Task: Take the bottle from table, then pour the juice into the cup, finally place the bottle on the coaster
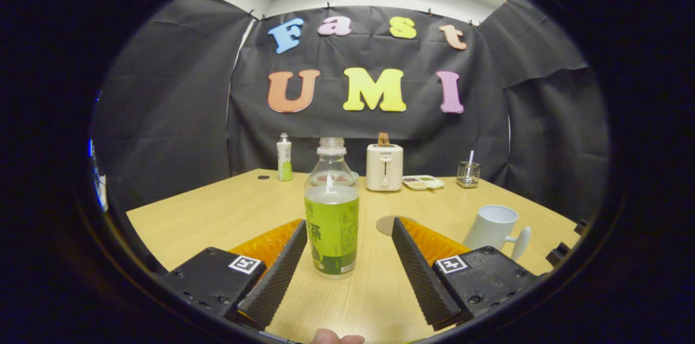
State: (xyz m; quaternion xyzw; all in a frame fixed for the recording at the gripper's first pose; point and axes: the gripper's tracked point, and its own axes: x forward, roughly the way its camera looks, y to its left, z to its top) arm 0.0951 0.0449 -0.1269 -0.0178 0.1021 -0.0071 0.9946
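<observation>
The claw (347,249) stands wide open, gripping nothing. The uncapped bottle (332,214) stands upright on the table (217,214) between its fingers, close to the left one, clear of the right. The coaster (386,223) lies just beyond the right finger, the white cup (493,228) farther right.

We see a clear bottle (332,208) with a green label, a white cup (491,227), a pale wood-grain table (217,214), a cream toaster (384,167), and black ribbed fingers (282,273) backed in orange; the coaster (386,224) looks greyish, perhaps.
</observation>
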